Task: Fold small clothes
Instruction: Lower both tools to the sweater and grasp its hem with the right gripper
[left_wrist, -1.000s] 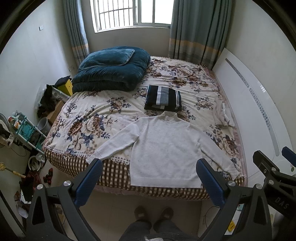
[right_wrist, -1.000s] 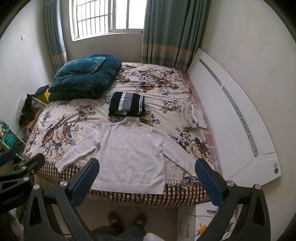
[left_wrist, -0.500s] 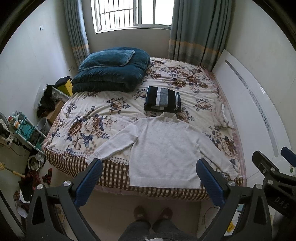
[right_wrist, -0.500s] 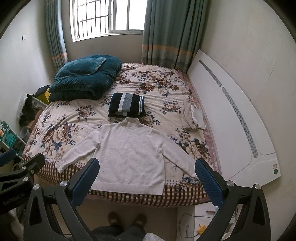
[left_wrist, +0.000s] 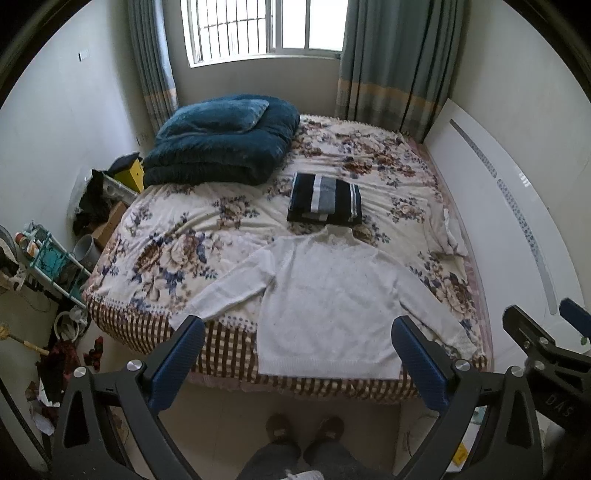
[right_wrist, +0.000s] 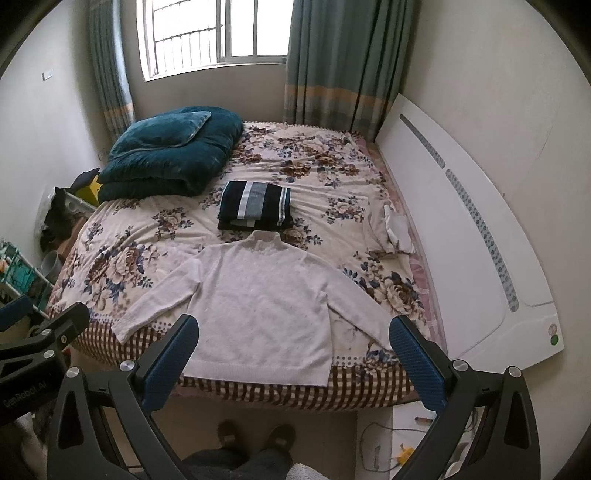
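Observation:
A white knit sweater (left_wrist: 328, 299) lies flat, face down or up I cannot tell, at the near edge of the floral bed (left_wrist: 192, 236), sleeves spread out; it also shows in the right wrist view (right_wrist: 266, 306). A folded dark striped garment (left_wrist: 325, 199) lies just beyond its collar, also in the right wrist view (right_wrist: 255, 205). My left gripper (left_wrist: 297, 332) is open and empty, held high above the sweater's hem. My right gripper (right_wrist: 293, 330) is open and empty, likewise high over the hem.
A folded teal quilt with a pillow (left_wrist: 221, 147) sits at the bed's far left. A white headboard (left_wrist: 498, 221) runs along the right side. Shelves and clutter (left_wrist: 48, 258) stand on the floor at left. The person's feet (left_wrist: 306, 428) are below.
Both grippers have drifted very slightly; the view is almost unchanged. The sweater and folded garment have not moved.

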